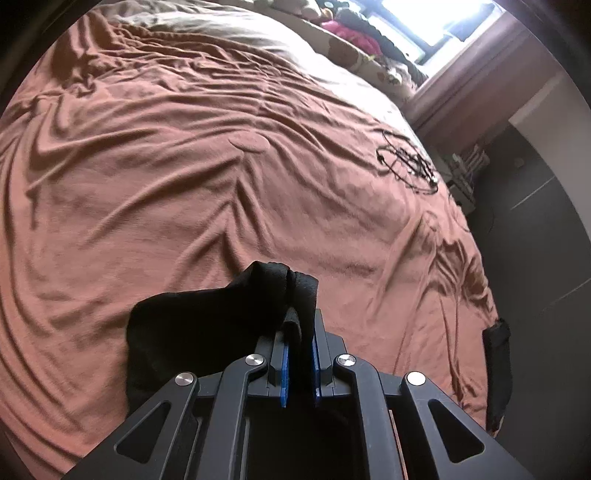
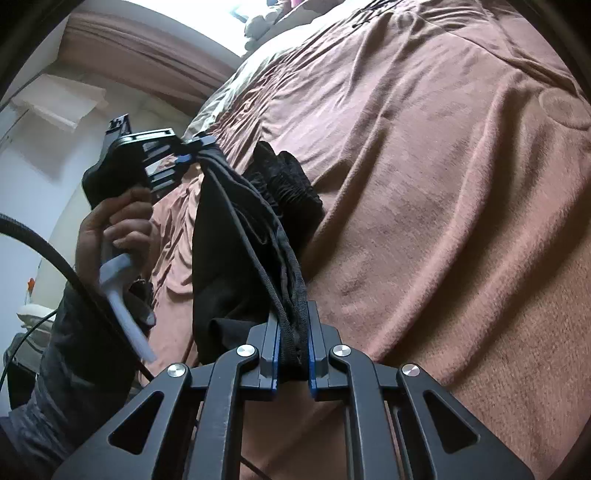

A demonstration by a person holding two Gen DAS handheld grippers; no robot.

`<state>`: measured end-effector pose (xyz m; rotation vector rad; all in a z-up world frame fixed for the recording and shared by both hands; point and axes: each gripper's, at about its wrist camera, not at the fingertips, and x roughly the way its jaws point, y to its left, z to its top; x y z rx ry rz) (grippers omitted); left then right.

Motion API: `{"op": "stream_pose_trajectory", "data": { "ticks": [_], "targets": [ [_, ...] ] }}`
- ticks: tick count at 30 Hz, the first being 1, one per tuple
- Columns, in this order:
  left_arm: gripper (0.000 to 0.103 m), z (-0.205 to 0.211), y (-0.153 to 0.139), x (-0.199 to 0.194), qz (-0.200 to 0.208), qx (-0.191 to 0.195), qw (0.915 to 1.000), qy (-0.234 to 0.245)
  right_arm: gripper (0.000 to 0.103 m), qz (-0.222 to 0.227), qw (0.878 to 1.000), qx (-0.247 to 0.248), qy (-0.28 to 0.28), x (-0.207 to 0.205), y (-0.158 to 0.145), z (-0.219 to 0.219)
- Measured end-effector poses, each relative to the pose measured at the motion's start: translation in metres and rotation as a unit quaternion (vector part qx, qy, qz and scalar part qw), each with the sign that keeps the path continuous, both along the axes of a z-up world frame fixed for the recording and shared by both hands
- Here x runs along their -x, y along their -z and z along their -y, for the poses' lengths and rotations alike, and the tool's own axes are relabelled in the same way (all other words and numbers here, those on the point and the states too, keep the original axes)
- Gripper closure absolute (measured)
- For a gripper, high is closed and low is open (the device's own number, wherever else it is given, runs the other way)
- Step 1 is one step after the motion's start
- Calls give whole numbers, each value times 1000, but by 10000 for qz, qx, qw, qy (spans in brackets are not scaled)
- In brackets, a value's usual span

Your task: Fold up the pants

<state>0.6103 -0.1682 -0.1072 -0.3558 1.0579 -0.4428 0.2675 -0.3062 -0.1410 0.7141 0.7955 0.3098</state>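
The black pants (image 2: 236,236) hang stretched between both grippers above a bed covered in a rust-brown sheet (image 1: 184,166). My left gripper (image 1: 300,332) is shut on a bunched black edge of the pants (image 1: 221,314), which drapes off to its left. In the right wrist view my right gripper (image 2: 293,325) is shut on the pants' elastic waistband and drawcord. The left gripper (image 2: 192,151) shows there too, held by a person's hand (image 2: 110,229), clamping the far end of the same cloth. A gathered waistband part (image 2: 284,184) rests on the sheet.
A tangle of thin black cord (image 1: 406,166) lies on the sheet near the bed's right edge. Pillows and stuffed toys (image 1: 351,33) line the head of the bed under a bright window. Dark floor (image 1: 535,240) lies right of the bed. A thick black cable (image 2: 55,258) runs past the sleeve.
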Motion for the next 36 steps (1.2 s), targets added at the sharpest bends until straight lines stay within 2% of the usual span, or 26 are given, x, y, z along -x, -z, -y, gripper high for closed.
{"op": "stream_pose_trajectory", "data": {
  "ticks": [5,7,9,11,19,26,28,29,30,31,32,33,36],
  "targets": [
    [92,15,4,-5,-101,-39,9997,199,95,-37,9999,-123,25,3,2,3],
    [81,18,4,-5,-125,-52,9996,256,95,-26,9999,-130,37,5,2,4],
    [58,15,3,-1,-117,13,9996,275,95,-25,9999,-142,94,7,3,7],
    [52,10,1,6,-80,3,9997,246,95,-42,9998,-140,160,8,4,9],
    [52,-27,11,47,-269,-127,9995,135,96,-131,9997,-70,177,13,5,5],
    [52,-63,30,84,-521,15,9986,-111,95,-279,9991,-18,317,13,8,12],
    [52,-68,33,92,-571,57,9983,-139,92,-260,9992,61,296,14,1,12],
    [52,-72,35,97,-600,93,9980,-155,85,-268,9991,123,310,14,-1,13],
    [52,-73,36,100,-614,115,9979,-160,72,-247,9988,187,377,15,-6,14],
    [52,-75,37,103,-625,136,9978,-170,63,-211,9986,210,428,16,-9,17],
    [52,-78,38,108,-628,177,9977,-192,48,-167,9985,222,473,17,-11,18],
    [52,-80,39,112,-631,219,9975,-210,44,-106,9982,253,537,19,-16,20],
    [52,-85,41,122,-666,344,9969,-254,44,55,9984,295,473,17,-31,23]
  ]
}}
